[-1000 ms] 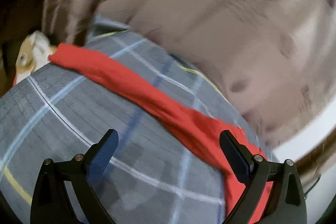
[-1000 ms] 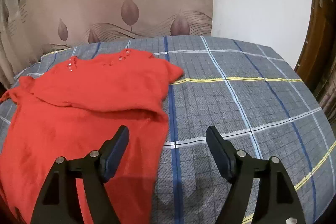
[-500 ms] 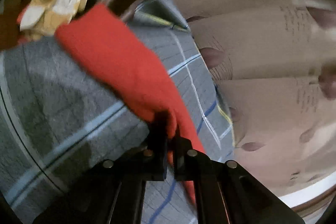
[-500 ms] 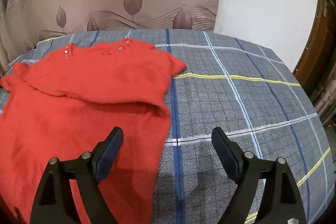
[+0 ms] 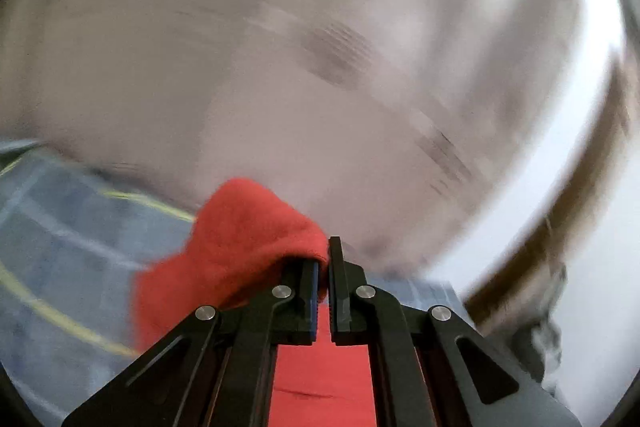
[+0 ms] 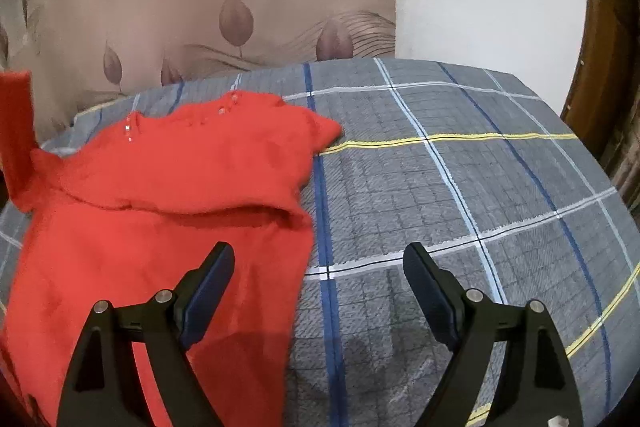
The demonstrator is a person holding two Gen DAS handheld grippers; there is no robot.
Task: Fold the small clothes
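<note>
Script lettering runs across the top of the taupe curtain, too small and cut off to read; below it are printed teardrop leaves and fine wavy lines. The red sweater, a fuzzy knit with small shiny beads at the neckline, lies on the left of the grey plaid bedspread, its top folded down over the body. The left gripper is pinched tight on a fold of the sweater's soft cloth, its view badly blurred. The right gripper hangs wide open and empty over the sweater's right edge.
</note>
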